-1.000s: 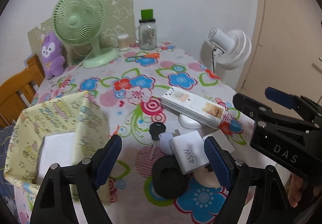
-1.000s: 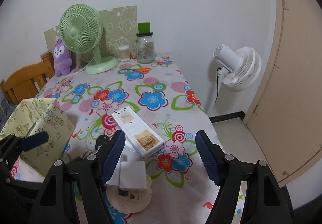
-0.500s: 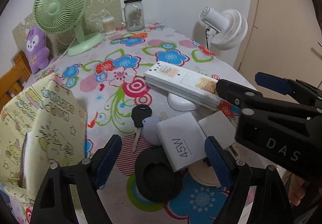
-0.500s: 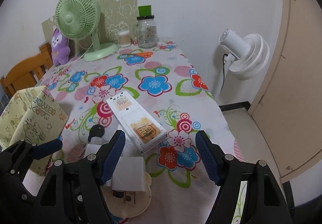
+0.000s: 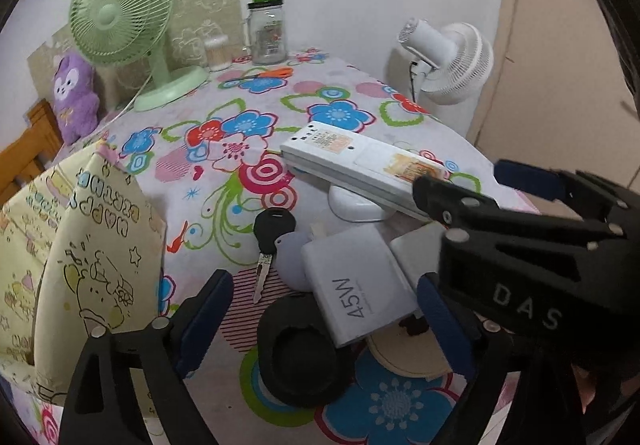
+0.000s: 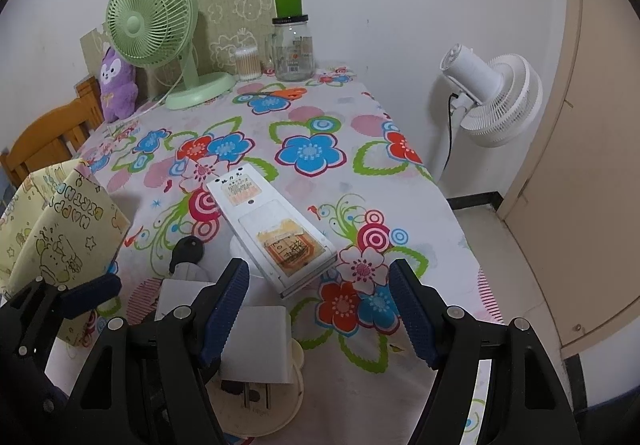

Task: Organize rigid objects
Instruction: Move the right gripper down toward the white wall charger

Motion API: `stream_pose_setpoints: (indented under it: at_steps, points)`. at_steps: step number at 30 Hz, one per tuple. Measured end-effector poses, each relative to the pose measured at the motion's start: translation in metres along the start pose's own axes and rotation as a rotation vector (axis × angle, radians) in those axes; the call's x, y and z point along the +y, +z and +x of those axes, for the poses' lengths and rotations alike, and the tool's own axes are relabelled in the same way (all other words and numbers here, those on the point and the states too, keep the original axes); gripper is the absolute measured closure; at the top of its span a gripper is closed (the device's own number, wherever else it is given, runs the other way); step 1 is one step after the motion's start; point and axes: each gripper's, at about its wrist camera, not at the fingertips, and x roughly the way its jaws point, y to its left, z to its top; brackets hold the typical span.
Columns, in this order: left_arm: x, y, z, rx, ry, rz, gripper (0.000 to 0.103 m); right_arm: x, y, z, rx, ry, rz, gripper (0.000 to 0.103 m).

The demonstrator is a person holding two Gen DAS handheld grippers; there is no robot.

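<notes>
A cluster of small things lies at the near edge of the floral table (image 5: 224, 113): a long white flat device (image 5: 360, 165) resting on a white round base, a black key (image 5: 272, 229), a white 45W charger (image 5: 356, 285), a second white charger (image 6: 260, 341), a black ring-shaped pad (image 5: 296, 361) and a cream disc (image 5: 408, 357). My left gripper (image 5: 324, 325) is open and empty, hovering over the black pad and the 45W charger. My right gripper (image 6: 316, 309) is open and empty, above the near end of the white device (image 6: 272, 229).
A yellow patterned gift bag (image 5: 80, 253) stands at the left. At the back are a green desk fan (image 5: 120, 17), a purple plush (image 5: 76, 93), a glass jar (image 5: 268, 33) and a cotton-swab tub. A white floor fan (image 6: 492, 101) stands right of the table.
Both grippers have shifted slightly over the cluster and both remain open. The right gripper has come closer to the white device. No object has moved.
</notes>
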Motion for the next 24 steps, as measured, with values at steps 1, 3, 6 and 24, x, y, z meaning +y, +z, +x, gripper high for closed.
stream_pose_setpoints:
  at_steps: [1, 3, 6, 24]
  points:
    - [0.001, 0.001, 0.001, -0.001, 0.008, -0.012, 0.006, 0.0, -0.001, 0.001, 0.002, 0.0, 0.001, 0.028]
    - [0.001, 0.002, 0.003, -0.005, 0.016, -0.018, 0.006, 0.0, -0.001, 0.002, 0.005, 0.0, 0.002, 0.028]
    - [-0.002, 0.002, 0.009, -0.002, 0.026, 0.003, 0.011, 0.0, -0.002, 0.004, 0.011, 0.004, 0.004, 0.028]
    - [-0.001, -0.007, 0.014, 0.011, -0.006, 0.007, 0.048, -0.002, -0.022, 0.003, 0.052, 0.009, 0.076, 0.027]
